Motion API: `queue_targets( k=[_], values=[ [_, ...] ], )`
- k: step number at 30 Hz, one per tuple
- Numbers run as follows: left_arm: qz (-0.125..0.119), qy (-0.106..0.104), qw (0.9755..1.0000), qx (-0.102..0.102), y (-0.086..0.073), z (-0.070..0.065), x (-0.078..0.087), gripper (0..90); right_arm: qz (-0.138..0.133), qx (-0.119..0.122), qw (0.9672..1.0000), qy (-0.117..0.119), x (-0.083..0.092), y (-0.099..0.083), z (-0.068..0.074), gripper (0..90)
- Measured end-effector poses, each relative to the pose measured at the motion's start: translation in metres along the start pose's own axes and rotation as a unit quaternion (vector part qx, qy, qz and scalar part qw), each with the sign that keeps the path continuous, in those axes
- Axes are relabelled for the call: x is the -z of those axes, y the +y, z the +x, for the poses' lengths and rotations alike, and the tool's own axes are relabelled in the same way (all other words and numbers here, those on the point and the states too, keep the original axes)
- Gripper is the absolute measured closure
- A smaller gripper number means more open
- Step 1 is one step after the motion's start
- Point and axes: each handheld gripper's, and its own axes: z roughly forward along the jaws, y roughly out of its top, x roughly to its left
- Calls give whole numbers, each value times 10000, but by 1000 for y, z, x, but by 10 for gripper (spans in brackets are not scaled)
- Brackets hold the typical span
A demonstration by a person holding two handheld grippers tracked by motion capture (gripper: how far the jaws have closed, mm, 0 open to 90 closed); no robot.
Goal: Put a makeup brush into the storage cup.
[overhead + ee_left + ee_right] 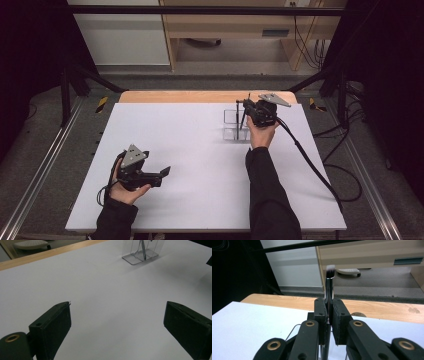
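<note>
A makeup brush (329, 282) with a silvery ferrule and dark, white-tipped bristles stands upright, bristles up, clamped between the pads of my right gripper (329, 315). In the high view my right gripper (246, 106) holds the brush (243, 117) over a clear plastic organiser (235, 125) at the table's far right; the handle's lower end reaches down into it. The organiser (141, 252) appears far off in the left gripper view with the dark handle inside. My left gripper (165, 172) rests at the near left, open, with bare white table between its fingers (53, 327).
A white sheet covers the table (190, 150), with a wooden edge (200, 96) at the far side. The right gripper's cable (310, 160) trails off the right edge. Black frame bars and wooden furniture stand beyond the table.
</note>
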Motion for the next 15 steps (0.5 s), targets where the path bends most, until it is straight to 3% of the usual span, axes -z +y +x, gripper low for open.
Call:
queue_targets(
  k=[15],
  values=[
    [8, 4, 10000, -20, 0, -1, 0, 67, 193, -19, 9998, -24, -6, -15, -2, 839]
  ],
)
